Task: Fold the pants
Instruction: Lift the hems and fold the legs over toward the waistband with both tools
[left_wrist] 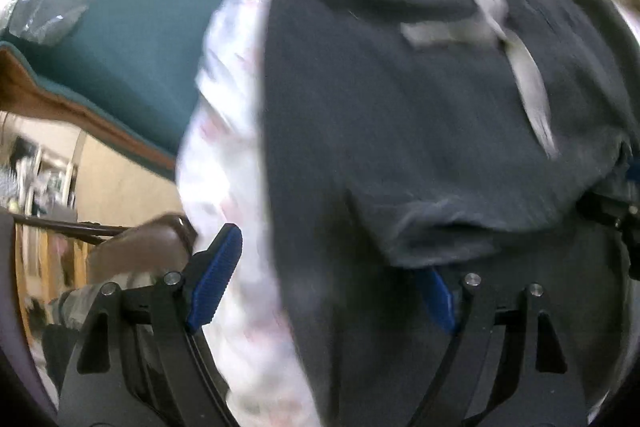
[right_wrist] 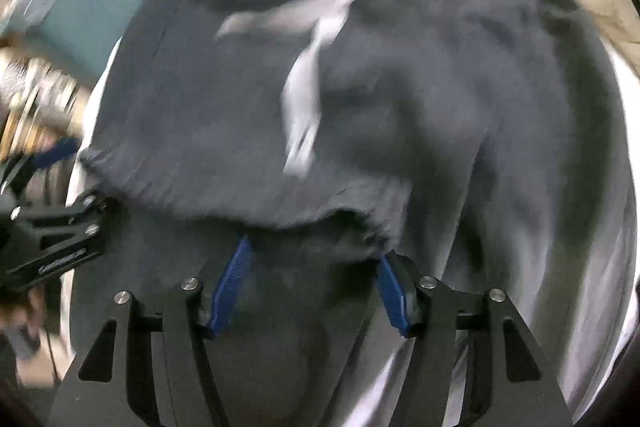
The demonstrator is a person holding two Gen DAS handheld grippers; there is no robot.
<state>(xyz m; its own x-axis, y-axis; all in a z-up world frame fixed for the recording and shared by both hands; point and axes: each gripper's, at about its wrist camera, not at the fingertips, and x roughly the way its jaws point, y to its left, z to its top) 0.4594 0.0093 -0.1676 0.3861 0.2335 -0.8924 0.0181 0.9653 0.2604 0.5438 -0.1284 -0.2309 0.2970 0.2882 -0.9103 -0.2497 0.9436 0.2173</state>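
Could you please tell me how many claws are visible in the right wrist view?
2: the right claw at bottom centre over the dark pants; the left claw at the left edge.

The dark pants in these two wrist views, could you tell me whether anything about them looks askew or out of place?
Only slightly: the pale drawstring sprawls loose and crossed over the dark pants, and the folded-over edge lies wavy, not straight. No damage shows.

Dark grey drawstring pants (left_wrist: 420,115), folded over
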